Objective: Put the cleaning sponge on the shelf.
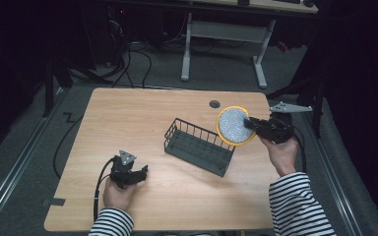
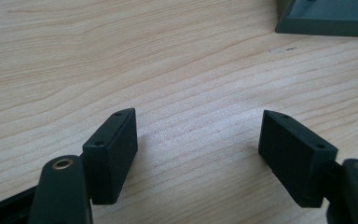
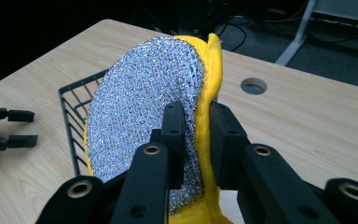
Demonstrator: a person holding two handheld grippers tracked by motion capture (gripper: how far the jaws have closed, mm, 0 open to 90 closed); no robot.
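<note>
Yellow foam edges a round scouring pad [image 1: 234,126] whose face is a glittering silver mesh, and the right gripper [image 1: 252,124] has its jaws clamped on that pad's rim. In the right gripper view the pad [image 3: 140,107] stands on edge between the two black jaws, the mesh face against one and the yellow back against the other, with the foam pinched thin at the bite.

Seen from the high view, the pad hangs in the air just above the right end of a dark wire basket [image 1: 199,146], overlapping that end's top rim. The basket sits on the wooden tabletop [image 1: 142,113], turned at a slant, with its long wire wall facing away from the person.

On the near-left side of the basket, well apart from it, the left gripper [image 1: 140,174] rests low over the tabletop in the person's left hand [image 1: 118,192]. Its jaws stand wide apart in the left gripper view, bare wood between them, and a corner of the basket's base [image 2: 326,21] shows beyond.
</note>
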